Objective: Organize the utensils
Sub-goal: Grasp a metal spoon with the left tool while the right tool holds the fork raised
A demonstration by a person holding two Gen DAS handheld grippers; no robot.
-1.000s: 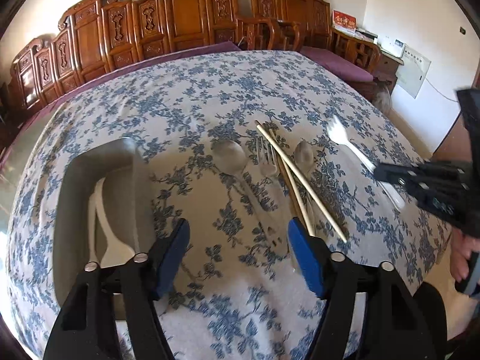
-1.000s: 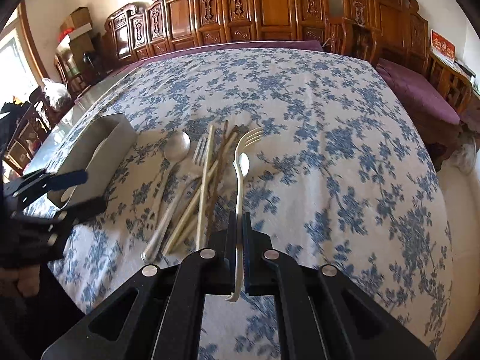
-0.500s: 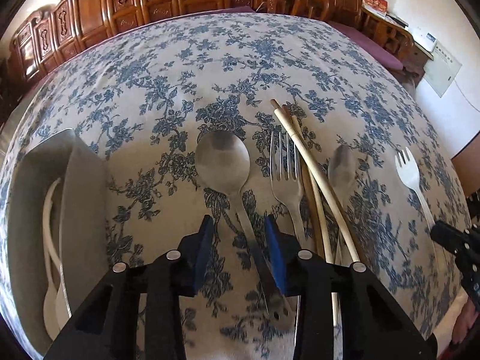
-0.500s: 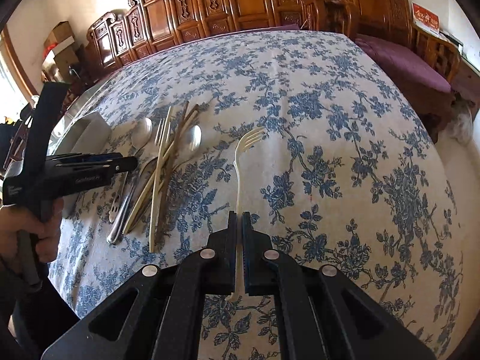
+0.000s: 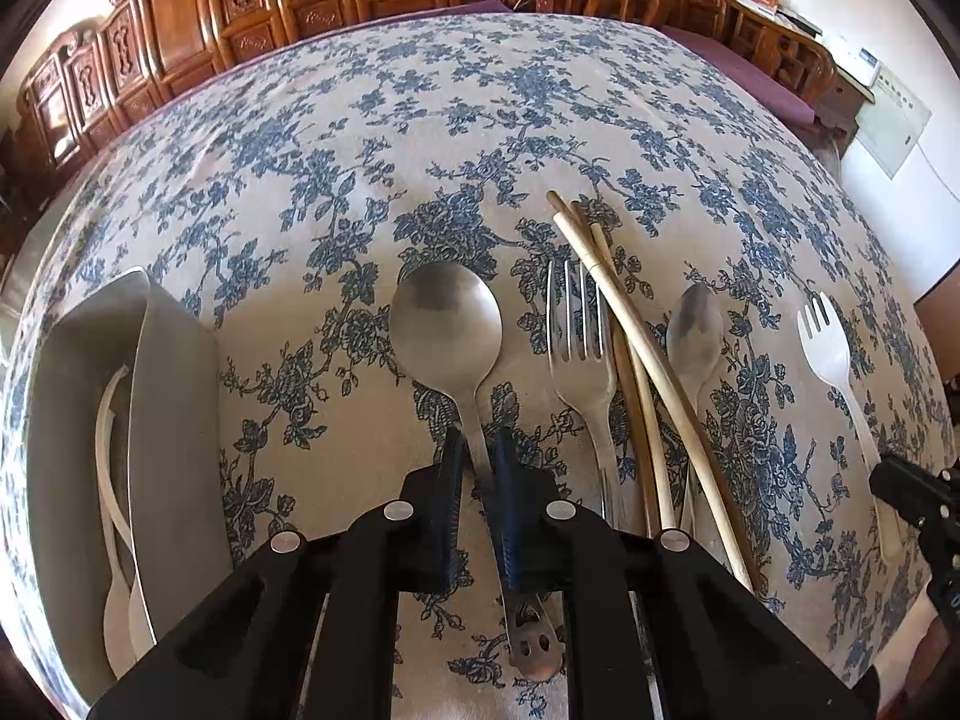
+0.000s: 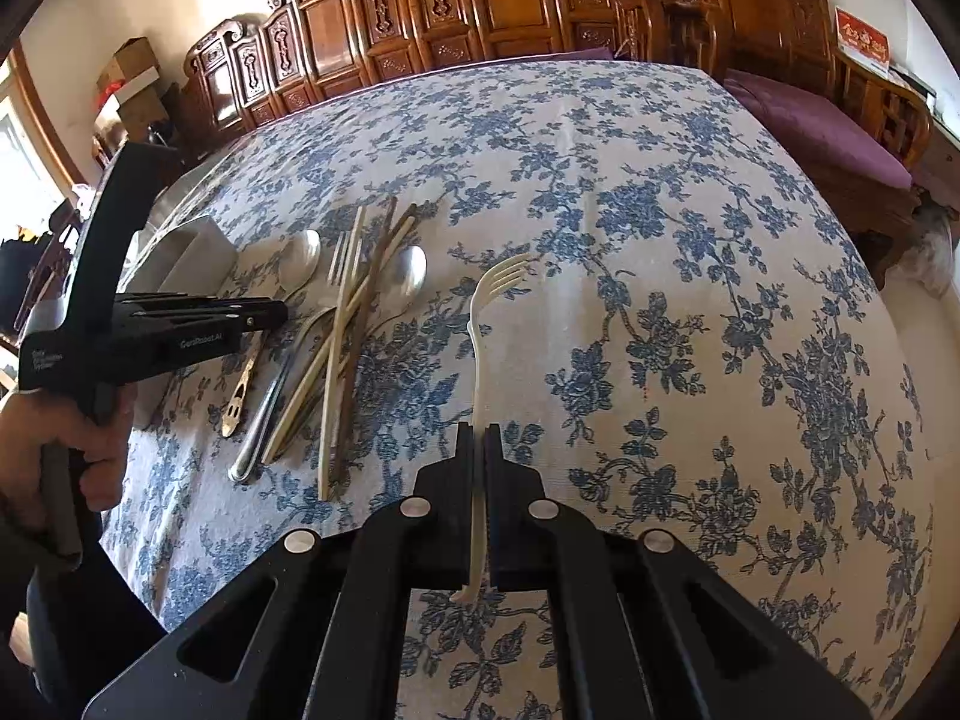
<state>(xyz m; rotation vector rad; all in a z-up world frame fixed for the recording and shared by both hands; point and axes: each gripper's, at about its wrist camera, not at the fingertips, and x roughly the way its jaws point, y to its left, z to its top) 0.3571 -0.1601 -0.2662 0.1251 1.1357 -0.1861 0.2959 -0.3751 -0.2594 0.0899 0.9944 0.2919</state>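
My left gripper (image 5: 478, 450) is shut on the handle of a large metal spoon (image 5: 447, 324) that lies on the flowered tablecloth. Right of it lie a metal fork (image 5: 579, 336), several wooden chopsticks (image 5: 636, 330) and a small metal spoon (image 5: 696, 330). My right gripper (image 6: 478, 438) is shut on the handle of a white plastic fork (image 6: 480, 312), tines pointing away; this fork also shows in the left wrist view (image 5: 825, 342). A grey tray (image 5: 174, 420) at the left holds white plastic utensils (image 5: 114, 480).
The left gripper and hand show in the right wrist view (image 6: 150, 324), over the metal utensils (image 6: 336, 324). Carved wooden chairs (image 6: 480, 6) line the table's far side. The table edge falls off close to the right gripper.
My left gripper has moved down and forward to the large spoon and closed on its handle. My right gripper has carried the white fork to the right, away from the pile.
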